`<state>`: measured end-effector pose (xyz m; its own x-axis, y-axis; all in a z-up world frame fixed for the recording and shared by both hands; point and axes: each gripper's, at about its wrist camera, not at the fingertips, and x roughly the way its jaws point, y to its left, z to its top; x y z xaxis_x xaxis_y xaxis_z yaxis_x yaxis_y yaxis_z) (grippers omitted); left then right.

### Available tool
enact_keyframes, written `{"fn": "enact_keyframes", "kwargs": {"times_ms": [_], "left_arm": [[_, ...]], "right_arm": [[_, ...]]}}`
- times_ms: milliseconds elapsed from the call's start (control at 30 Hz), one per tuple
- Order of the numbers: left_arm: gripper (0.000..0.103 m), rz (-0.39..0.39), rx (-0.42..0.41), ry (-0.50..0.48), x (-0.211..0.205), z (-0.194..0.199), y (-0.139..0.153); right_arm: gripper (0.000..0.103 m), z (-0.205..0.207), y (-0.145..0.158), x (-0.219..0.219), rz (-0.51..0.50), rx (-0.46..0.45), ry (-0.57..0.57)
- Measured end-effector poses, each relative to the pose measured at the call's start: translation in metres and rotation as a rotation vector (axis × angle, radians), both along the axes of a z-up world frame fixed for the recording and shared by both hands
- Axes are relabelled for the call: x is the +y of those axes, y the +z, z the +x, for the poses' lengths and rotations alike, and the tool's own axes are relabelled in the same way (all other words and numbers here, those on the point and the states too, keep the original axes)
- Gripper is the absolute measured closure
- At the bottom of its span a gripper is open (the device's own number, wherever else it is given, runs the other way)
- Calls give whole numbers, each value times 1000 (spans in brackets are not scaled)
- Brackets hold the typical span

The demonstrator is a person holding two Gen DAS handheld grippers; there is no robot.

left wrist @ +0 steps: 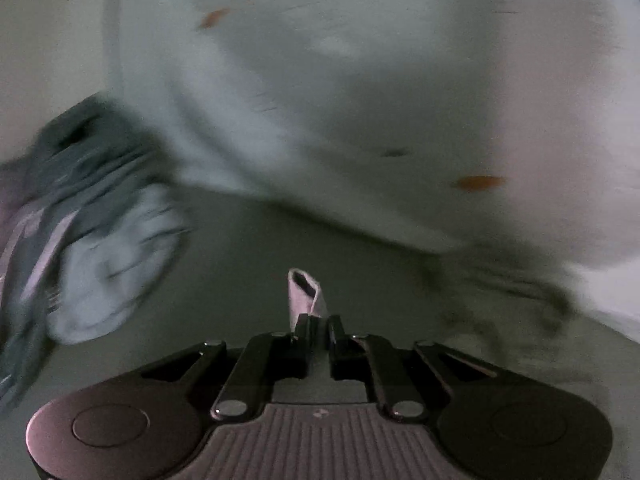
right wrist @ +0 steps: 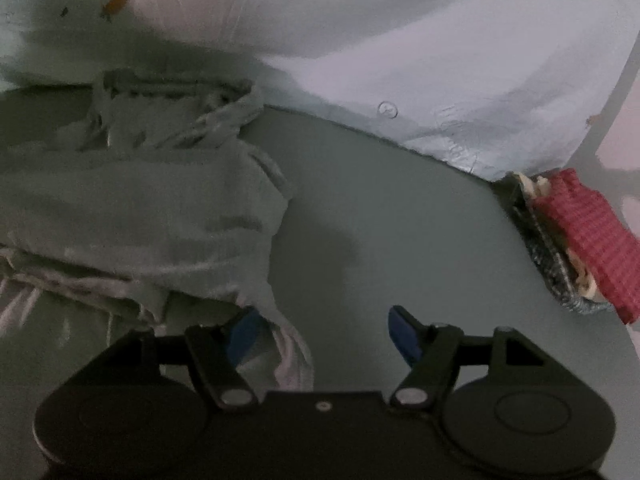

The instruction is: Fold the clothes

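Loosely crumpled grey-green garment [right wrist: 140,208], soft folds

left gripper [left wrist: 318,322] jaws pinching cloth scrap [left wrist: 306,294] (blurred)

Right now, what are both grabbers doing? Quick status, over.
Left gripper shut on a scrap of pale cloth. Right gripper open, beside grey-green garment. Red folded stack off right, clear.

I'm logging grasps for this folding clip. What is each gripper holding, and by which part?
The left gripper pinches a small fold of pale cloth, which part unclear. The right gripper holds nothing, jaws apart.
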<state>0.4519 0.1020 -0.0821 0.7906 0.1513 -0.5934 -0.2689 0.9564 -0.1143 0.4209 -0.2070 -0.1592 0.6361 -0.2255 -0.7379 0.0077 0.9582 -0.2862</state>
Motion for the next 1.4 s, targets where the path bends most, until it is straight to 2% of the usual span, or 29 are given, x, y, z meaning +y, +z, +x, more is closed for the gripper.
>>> {"fn": "enact_keyframes", "kwargs": {"times_ms": [67, 133, 167, 200, 233, 267, 333, 367, 433, 533, 600, 633, 667, 733, 767, 833, 900, 933, 967, 1000, 1033, 1067, 1100, 1133, 1167, 1300, 1400], "left_arm": [[93, -82, -10, -111, -36, 5, 10], [91, -242, 25, -225, -73, 16, 12], [82, -302, 44, -274, -95, 21, 9], [61, -323, 67, -335, -118, 26, 3], [48, -305, 96, -410, -141, 29, -4], [30, -265, 133, -477, -163, 32, -11], [30, -214, 189, -551, -190, 29, -22], [28, -218, 200, -571, -193, 25, -25], [18, -239, 213, -588, -186, 15, -30], [16, -198, 217, -483, -157, 2, -38], [16, -154, 229, -375, -127, -3, -44], [16, -132, 236, -318, -111, -5, -47], [16, -111, 246, -259, -96, -6, -50], [16, -90, 266, -161, -69, -6, -56], [16, -83, 272, -119, -56, -5, -59], [16, -63, 271, -48, -36, -5, -65], [16, -43, 294, 14, -21, -3, -70], [16, -52, 302, 37, -14, -4, -72], [16, -69, 302, 51, -8, -4, -73], [16, -84, 301, 61, -4, -4, -74], [16, -93, 301, 70, -1, -3, -76], [16, -90, 302, 74, 0, -2, -78], [16, -82, 303, 73, 1, -3, -77], [16, -71, 301, 67, 0, -3, -76], [16, -59, 298, 62, -2, -2, -75], [16, -44, 277, 41, -6, 0, -71], [14, -5, 254, -34, -21, 5, -68]], "right_arm": [[31, -2, 6, 0, 18, -18, -9], [31, -4, 11, -1, 49, -29, -23], [31, -4, 13, -2, 62, -33, -27], [31, -5, 14, -1, 57, -37, -23], [31, -5, 15, 0, 36, -41, -9], [31, -6, 16, 3, 13, -42, 8], [31, -9, 19, 5, 22, -44, 21], [31, -10, 21, 6, 28, -46, 27], [30, -14, 25, 9, 51, -51, 42], [30, -15, 23, 15, 131, -34, 79], [32, -11, 22, 19, 233, -17, 98], [41, -7, 22, 22, 303, -7, 106], [55, -1, 22, 26, 403, 5, 121], [67, 15, 16, 33, 613, 46, 137], [66, 23, 12, 40, 680, 68, 138], [66, 38, 6, 59, 670, 81, 170], [61, 52, -3, 77, 641, 109, 189], [48, 59, -9, 86, 619, 128, 193], [40, 66, -15, 95, 597, 148, 197], [43, 72, -20, 104, 578, 163, 204], [51, 72, -24, 111, 574, 151, 232], [68, 70, -24, 117, 548, 135, 265], [76, 67, -23, 123, 521, 119, 295], [90, 65, -21, 128, 484, 105, 304], [99, 64, -16, 128, 472, 89, 305], [101, 54, 18, 108, 466, -18, 320], [101, 47, 38, 90, 416, -82, 305]]}}
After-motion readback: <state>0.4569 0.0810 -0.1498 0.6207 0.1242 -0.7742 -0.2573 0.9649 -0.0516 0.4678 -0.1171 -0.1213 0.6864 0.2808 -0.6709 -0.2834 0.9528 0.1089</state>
